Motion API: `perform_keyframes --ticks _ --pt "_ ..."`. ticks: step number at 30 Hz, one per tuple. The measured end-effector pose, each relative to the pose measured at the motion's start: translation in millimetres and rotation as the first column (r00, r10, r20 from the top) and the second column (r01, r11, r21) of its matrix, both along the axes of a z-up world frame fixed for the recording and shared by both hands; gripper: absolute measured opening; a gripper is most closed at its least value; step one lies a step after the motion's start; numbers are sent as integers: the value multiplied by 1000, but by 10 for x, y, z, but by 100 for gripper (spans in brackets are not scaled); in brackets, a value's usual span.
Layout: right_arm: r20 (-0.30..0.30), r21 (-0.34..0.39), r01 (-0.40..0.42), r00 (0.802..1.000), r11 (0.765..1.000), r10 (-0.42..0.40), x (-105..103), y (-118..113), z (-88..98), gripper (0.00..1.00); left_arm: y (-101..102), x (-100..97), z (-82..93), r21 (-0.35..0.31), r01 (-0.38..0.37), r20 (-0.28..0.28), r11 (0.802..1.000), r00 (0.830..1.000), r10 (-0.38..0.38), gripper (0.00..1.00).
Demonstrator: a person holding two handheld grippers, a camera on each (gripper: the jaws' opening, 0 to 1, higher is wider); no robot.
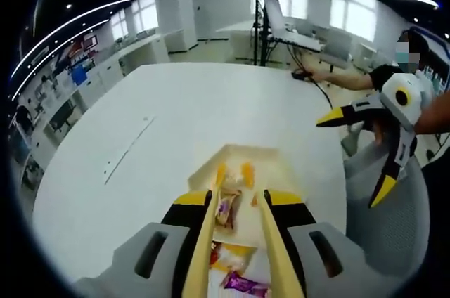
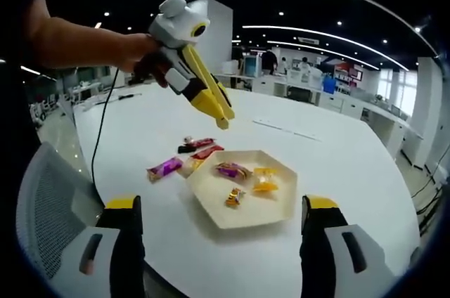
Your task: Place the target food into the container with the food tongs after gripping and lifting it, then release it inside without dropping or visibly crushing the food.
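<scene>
The landmark was a cream hexagonal tray (image 2: 242, 203) lying on a white table (image 2: 337, 164). In the right gripper view three wrapped sweets lay inside the tray: a purple one (image 2: 233, 169) near its far-left rim, a yellow one (image 2: 265, 184) towards the middle, and a small orange-gold one (image 2: 234, 197) nearer the front. Just outside the tray's left rim sat more wrapped sweets: a purple one (image 2: 164, 167) furthest out, a pale one (image 2: 190, 165) touching the rim, a red one (image 2: 207, 151) and a dark one (image 2: 195, 144) behind it.

The left gripper (image 2: 219, 109), held in a person's hand (image 2: 137, 52), hung above the sweets left of the tray, apart from them. It clasped a pair of yellow food tongs (image 2: 208, 94) between its jaws. The tong tips sat close together; whether anything was pinched there could not be told. In the left gripper view the tongs (image 1: 273, 242) ran forward from the jaws, their arms narrow, with the tray (image 1: 239, 161) below their far ends.

The right gripper (image 2: 219, 242) was spread wide, its jaws standing either side of the tray's near edge and holding nothing. In the left gripper view it (image 1: 355, 154) hovered off the table's right edge, well away from the tray, jaws parted
</scene>
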State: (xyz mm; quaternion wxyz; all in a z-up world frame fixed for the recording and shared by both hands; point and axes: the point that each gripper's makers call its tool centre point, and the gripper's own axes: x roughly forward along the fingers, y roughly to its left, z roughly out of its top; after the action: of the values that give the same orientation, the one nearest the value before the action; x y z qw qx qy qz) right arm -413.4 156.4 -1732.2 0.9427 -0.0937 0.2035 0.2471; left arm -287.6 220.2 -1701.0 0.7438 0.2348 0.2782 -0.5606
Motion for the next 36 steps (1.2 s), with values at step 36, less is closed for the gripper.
perform_keyframes --ticks 36 --pt "6 -3 -9 1000 1000 9 -3 15 0 95 603 -261 -390 15 -130 11 991 992 129 26"
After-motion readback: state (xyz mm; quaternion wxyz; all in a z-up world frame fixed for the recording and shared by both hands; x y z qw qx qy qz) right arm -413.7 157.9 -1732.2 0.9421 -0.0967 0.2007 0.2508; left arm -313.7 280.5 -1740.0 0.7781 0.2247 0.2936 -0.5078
